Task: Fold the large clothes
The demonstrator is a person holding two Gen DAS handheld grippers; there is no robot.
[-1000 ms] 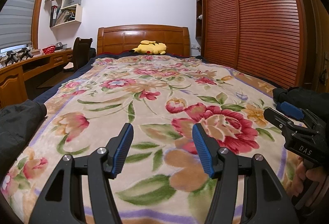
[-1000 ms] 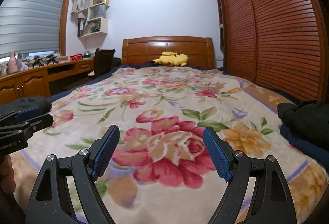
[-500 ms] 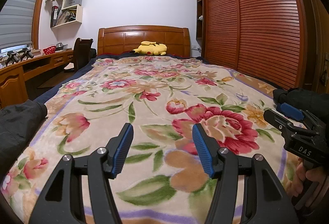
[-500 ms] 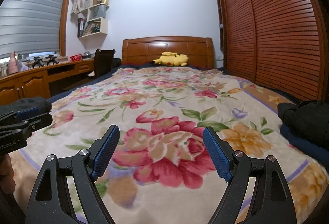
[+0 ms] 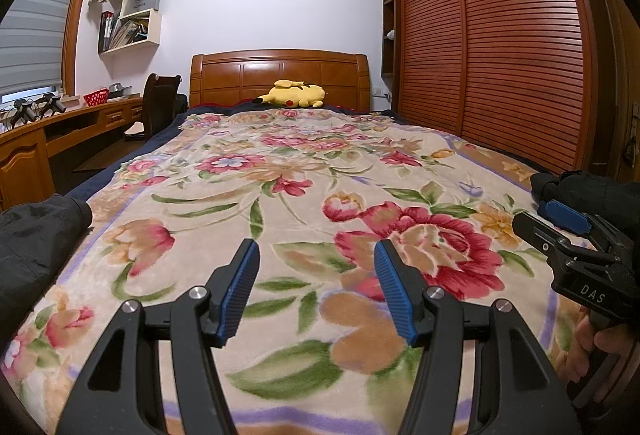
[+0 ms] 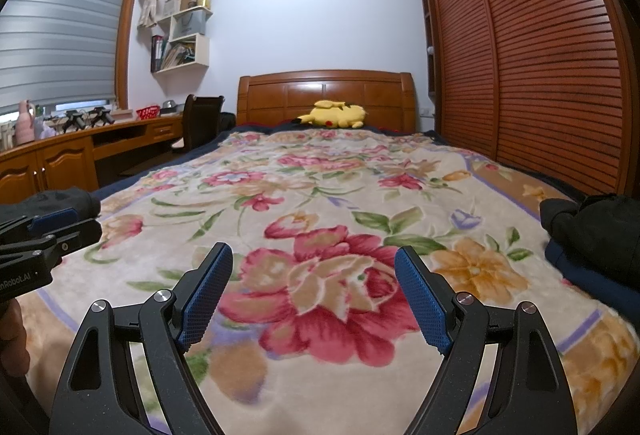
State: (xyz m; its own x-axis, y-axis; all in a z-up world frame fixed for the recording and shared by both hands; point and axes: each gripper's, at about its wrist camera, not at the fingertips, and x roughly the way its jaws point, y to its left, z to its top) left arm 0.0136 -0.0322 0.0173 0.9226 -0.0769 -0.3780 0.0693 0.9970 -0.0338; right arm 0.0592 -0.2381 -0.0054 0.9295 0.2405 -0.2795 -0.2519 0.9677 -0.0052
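A black garment (image 5: 36, 239) lies bunched at the left edge of the bed; a bit of it shows in the right wrist view (image 6: 60, 197). Another dark pile (image 6: 596, 235) of black cloth over navy cloth sits at the bed's right edge, also in the left wrist view (image 5: 588, 191). My left gripper (image 5: 316, 287) is open and empty above the floral blanket (image 5: 304, 195). My right gripper (image 6: 314, 293) is open wider, empty, above the blanket (image 6: 320, 203). Each gripper shows at the edge of the other's view, the right one (image 5: 568, 231) and the left one (image 6: 44, 231).
A yellow plush toy (image 5: 294, 95) lies by the wooden headboard (image 5: 280, 73). Slatted wardrobe doors (image 5: 500, 47) run along the right. A wooden desk (image 5: 48, 143) and a dark chair (image 5: 160, 103) stand on the left, with wall shelves (image 5: 132, 15) above.
Both grippers have barely moved; the views have shifted very slightly. Both stay open and empty.
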